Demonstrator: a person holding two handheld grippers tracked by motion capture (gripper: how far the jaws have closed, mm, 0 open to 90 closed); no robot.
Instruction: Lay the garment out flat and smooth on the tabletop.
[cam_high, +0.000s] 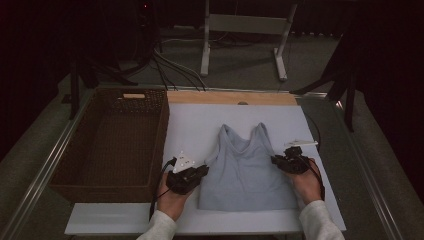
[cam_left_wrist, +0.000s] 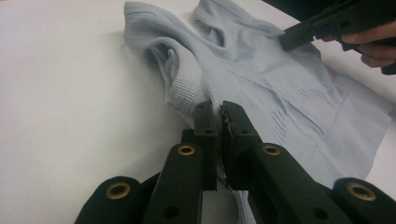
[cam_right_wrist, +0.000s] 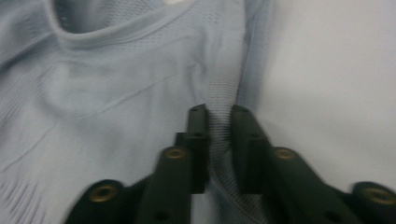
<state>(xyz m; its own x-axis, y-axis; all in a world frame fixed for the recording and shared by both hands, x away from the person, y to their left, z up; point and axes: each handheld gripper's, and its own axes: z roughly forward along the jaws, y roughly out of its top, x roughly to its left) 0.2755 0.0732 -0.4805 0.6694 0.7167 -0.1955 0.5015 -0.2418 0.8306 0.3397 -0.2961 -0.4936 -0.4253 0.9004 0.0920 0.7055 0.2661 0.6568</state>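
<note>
While the light blue tank top (cam_high: 246, 167) lies flat on the white board (cam_high: 190, 125), both grippers pinch its side edges.
Left gripper (cam_left_wrist: 219, 112) is clamped on the left edge and right gripper (cam_right_wrist: 218, 114) on the right edge, with a brown wicker basket (cam_high: 107, 145) at the far left.

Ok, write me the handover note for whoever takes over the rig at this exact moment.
Left tool: shut on the left side edge of the light blue tank top.
Right tool: closed on the top's right side edge, fabric pinched between the jaws.
The top lies flat on the white board, straps pointing away from the person. The wicker basket sits left of the board.
Done: both side edges gripped.
Left: probably folding the top, then likely moving it to the basket; no fold made yet.
</note>
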